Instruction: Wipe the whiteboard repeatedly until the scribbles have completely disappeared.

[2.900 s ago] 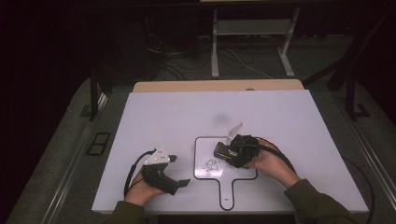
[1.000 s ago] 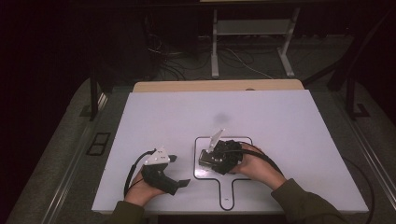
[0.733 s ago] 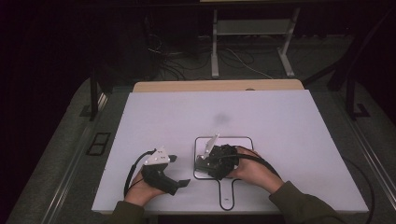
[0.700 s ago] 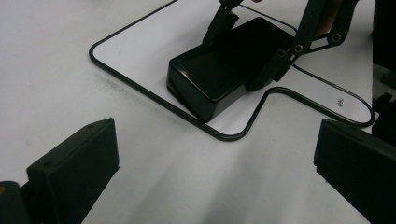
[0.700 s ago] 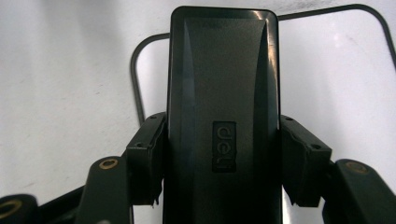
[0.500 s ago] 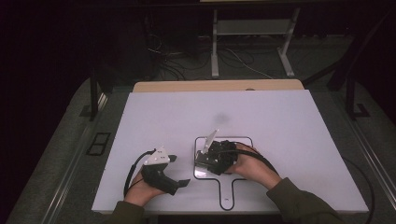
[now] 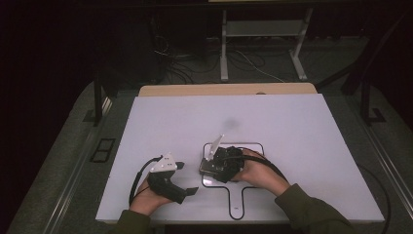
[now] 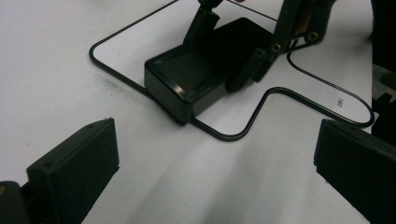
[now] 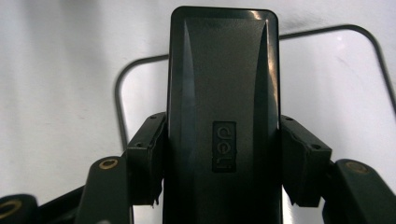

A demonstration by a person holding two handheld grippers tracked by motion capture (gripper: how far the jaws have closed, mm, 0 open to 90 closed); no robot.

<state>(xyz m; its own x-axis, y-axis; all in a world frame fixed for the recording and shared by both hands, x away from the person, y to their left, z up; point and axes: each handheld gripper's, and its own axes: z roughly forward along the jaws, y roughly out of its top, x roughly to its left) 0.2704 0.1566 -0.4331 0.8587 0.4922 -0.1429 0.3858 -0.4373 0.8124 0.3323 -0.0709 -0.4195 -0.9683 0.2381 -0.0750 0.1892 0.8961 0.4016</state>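
A black oblong box [image 9: 222, 93] with a raised logo on its top is clamped across its width by my right gripper [image 9: 222, 161], whose pads [image 9: 149, 158] press on both long sides. In the high view the box [image 7: 208, 168] lies low over the black paddle-shaped outline [image 7: 242, 195] on the white table, with the right gripper [image 7: 216, 165] behind it. From the left gripper view the box [image 8: 201, 77] appears to rest on the surface, one corner on the line. My left gripper [image 7: 186, 178] rests left of it, open, nothing between its fingers [image 8: 74, 168].
The white tabletop [image 7: 292, 126] stretches wide behind and to the right of the outline. A wooden strip [image 7: 229, 89] runs along its far edge. Beyond it are metal stand legs [image 7: 224, 53] and cables on a dark floor.
The right gripper has carried the box a little to the left and down over the outline. The left gripper has stayed put.
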